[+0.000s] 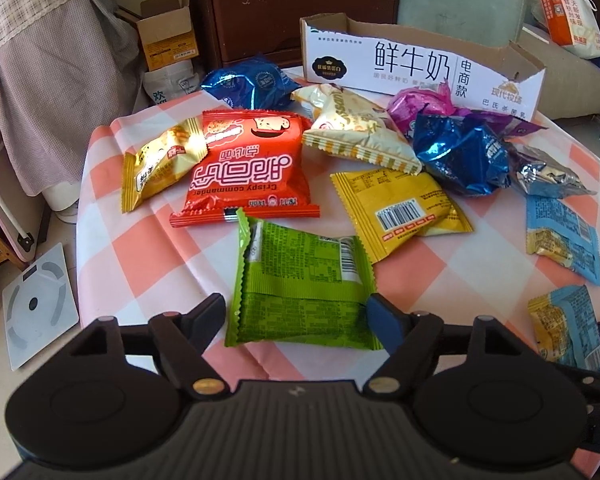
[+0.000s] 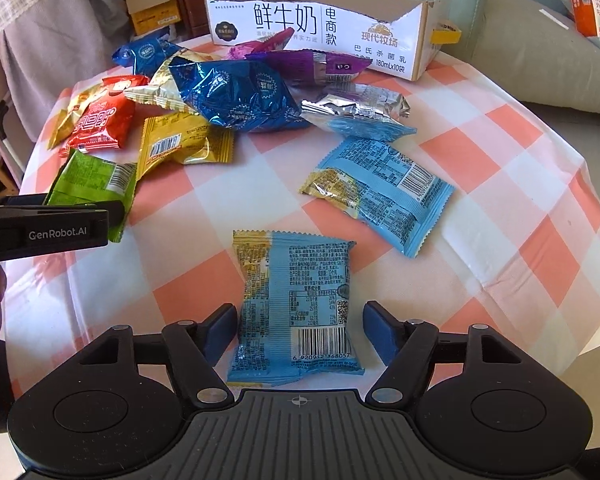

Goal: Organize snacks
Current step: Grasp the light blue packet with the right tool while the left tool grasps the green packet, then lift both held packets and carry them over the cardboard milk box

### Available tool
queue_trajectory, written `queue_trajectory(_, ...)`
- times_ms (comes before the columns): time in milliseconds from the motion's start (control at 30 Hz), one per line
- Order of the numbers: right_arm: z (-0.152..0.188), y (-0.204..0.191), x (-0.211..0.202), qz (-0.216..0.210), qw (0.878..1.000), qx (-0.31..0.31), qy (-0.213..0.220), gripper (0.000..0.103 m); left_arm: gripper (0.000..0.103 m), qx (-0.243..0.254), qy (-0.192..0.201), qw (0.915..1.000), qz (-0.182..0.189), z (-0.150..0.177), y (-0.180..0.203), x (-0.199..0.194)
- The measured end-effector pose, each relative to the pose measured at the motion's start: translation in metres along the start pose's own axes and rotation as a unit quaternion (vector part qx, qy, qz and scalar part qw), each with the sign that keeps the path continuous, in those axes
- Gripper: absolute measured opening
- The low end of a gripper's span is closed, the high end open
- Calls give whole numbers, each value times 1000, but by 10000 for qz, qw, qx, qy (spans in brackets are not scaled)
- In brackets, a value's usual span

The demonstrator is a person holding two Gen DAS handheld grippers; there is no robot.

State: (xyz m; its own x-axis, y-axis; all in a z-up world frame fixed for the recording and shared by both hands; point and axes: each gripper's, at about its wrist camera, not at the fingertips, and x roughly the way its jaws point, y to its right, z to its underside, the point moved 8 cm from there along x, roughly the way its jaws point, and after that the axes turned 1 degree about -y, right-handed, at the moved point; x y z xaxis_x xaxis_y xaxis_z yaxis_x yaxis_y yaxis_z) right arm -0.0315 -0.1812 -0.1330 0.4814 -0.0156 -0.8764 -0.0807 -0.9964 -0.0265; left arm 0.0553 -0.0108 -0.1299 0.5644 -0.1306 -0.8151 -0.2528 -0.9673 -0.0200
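Both tongs are spread wide: the left gripper [image 1: 296,316] straddles a green packet [image 1: 300,288] near the front edge of the checked table [image 1: 140,248], and the right gripper [image 2: 300,330] straddles a light blue packet [image 2: 296,304] at that same edge. The other snacks lie strewn toward the back edge, where an open white milk carton box [image 2: 324,32] stands with a purple packet [image 2: 312,64] just before it.
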Motion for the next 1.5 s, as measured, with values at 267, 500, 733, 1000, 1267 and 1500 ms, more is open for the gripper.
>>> queue_trajectory(267,-6,-4,-3,-273,9995,103,131,49,34,88,56,9989,448,2,7,-10)
queue_trajectory(500,-10,-5,-8,-337,9989,123,308,49,36,-81,32,9986,517,7,0,-11)
queue_trajectory(733,-10,-6,-6,-309,9991,146,250,49,35,-245,105,9978,604,6,-5,-9)
queue_trajectory(1000,-8,-7,-1,-336,9991,237,140,50,69,-621,238,9961,574,1,-13,-3)
queue_trajectory(1267,-9,-9,0,-321,9990,272,153,51,84,-628,187,9967,484,-6,-9,3)
queue_trajectory(1500,-9,-10,2,-270,9993,217,156,51,79,-310,170,9993,-99,-8,3,10)
